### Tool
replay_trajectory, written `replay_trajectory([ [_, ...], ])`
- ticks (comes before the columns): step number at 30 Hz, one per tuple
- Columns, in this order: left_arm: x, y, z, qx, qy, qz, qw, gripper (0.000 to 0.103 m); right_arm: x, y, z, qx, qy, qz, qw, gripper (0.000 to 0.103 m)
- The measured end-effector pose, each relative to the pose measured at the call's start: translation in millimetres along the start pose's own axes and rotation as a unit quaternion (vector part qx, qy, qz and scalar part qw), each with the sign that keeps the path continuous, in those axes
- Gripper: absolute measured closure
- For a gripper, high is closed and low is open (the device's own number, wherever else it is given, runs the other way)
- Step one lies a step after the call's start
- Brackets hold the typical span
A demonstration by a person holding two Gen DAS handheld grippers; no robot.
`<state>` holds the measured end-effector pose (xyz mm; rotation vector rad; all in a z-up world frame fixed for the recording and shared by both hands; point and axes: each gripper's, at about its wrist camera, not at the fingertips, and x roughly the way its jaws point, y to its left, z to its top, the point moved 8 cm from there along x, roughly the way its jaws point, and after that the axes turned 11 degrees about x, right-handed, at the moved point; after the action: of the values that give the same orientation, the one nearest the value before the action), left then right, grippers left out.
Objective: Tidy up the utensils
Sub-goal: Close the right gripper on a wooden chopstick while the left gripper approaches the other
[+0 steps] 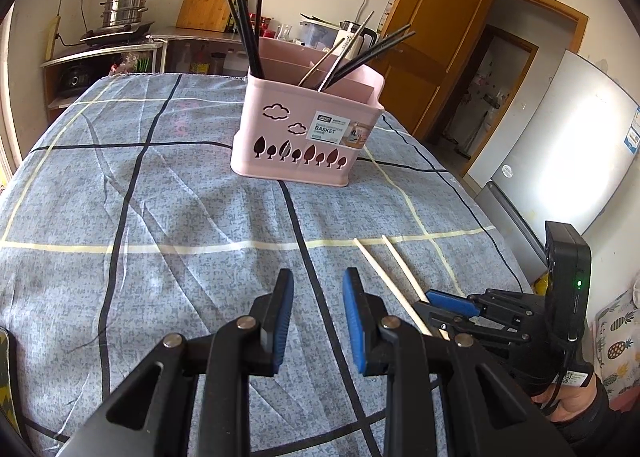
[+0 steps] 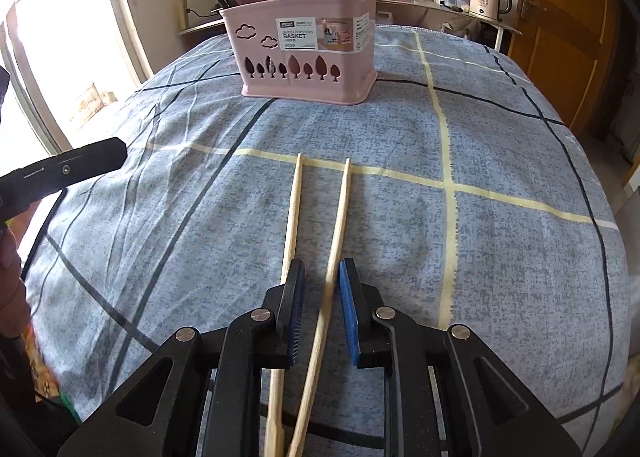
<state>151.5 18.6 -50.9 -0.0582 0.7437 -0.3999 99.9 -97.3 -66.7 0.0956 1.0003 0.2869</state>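
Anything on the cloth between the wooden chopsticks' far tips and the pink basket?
Nothing: only bare checked cloth between the wooden chopsticks and pink basket, shown in the right wrist view.

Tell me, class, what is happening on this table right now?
A person is tidying utensils with two handheld grippers. The right gripper straddles one of two wooden chopsticks lying on the checked tablecloth, jaws open, not yet clamping it. The left gripper hovers empty. The pink chopstick basket behind already holds dark chopsticks.

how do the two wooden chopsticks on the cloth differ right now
The right wooden chopstick runs between the right hand-held gripper's blue pads, which stand apart from it; the left wooden chopstick passes outside them, under the left finger. Both are pale, lie lengthwise and point toward the pink basket.
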Motion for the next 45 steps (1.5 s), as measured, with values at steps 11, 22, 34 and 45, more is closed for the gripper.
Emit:
replay_trajectory([
  [11, 20.1, -1.5, -3.1, -0.021, 0.031, -0.015, 0.9992, 0.076, 5.2, 17.3, -0.7, 0.018, 0.002, 0.038, 0.999, 0.097],
  [22, 72.9, -35.9, -3.1, -0.013, 0.085, -0.025, 0.9960, 0.076, -6.2, -25.6, 2.5, 0.065, -0.007, 0.023, 0.998, 0.097],
  [34, 105.4, -52.3, 5.2, 0.077, 0.103, 0.021, 0.9914, 0.093, -6.6, -34.9, 5.9, 0.069, -0.007, 0.028, 0.997, 0.096],
  [45, 97.2, -36.8, 7.6, 0.107, 0.125, -0.001, 0.9864, 0.096, 11.1, -29.5, 34.7, 0.030, 0.006, 0.018, 0.999, 0.089],
])
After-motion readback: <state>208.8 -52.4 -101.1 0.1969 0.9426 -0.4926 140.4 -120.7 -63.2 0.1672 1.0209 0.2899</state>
